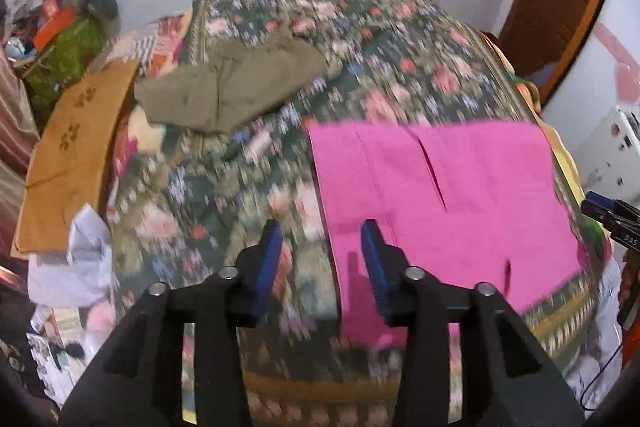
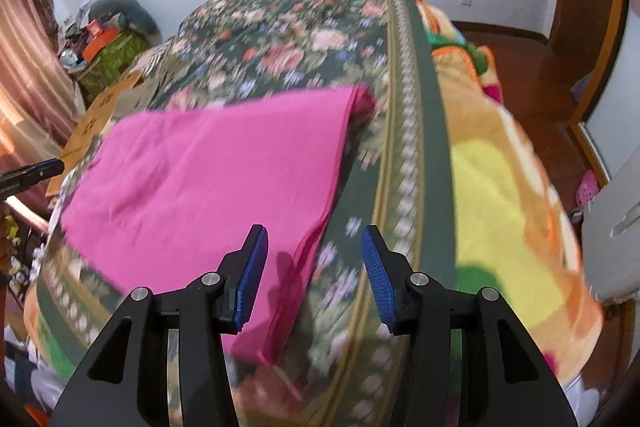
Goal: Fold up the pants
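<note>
Both grippers, left [image 1: 322, 263] and right [image 2: 316, 267], fingers spread, empty; flat bright-pink cloth pants [image 2: 208, 171] mid-frame: pinch matching corners, fold evenly.

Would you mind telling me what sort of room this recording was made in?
Most likely a home bedroom: the pink pants lie on a bed under a floral bedspread, beside a colourful fleece blanket, with striped curtains at one side.

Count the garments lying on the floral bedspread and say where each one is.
2. The pink pants lie spread flat at the near right of the floral bedspread. An olive-brown garment lies crumpled at the far left. Others may be hidden beyond the bed's edges.
</note>
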A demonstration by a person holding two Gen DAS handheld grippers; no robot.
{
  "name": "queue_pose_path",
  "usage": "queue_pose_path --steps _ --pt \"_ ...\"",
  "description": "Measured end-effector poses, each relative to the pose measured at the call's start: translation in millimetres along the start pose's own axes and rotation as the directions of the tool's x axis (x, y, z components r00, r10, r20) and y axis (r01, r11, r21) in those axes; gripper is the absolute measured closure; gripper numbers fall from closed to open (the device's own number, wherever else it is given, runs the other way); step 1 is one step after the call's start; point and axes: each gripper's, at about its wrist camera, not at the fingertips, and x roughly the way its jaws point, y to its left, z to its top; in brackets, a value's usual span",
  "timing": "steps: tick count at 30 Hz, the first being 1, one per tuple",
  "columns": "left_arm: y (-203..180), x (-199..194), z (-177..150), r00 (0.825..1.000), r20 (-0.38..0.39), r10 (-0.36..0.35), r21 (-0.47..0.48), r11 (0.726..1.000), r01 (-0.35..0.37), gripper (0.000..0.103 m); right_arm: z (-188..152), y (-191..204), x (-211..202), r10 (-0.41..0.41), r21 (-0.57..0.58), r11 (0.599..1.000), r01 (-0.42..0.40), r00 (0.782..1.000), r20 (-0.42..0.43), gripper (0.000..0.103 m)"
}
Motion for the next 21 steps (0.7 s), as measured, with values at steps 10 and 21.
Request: queue_pose_path --steps 10,21 --pt "0.7 64.1 53.1 0.999 -0.052 -0.002 -0.027 1.000 0.001 0.058 60.9 -27.2 43.8 -0.014 0.026 1.000 0.014 1.000 0.025 0.055" --pt "13.2 122.7 52.8 0.976 -0.155 -0.155 -0.163 0.978 0.129 0.055 83.4 -35.5 115.2 0.018 0.052 0.999 -0.014 0.998 -0.067 0.055"
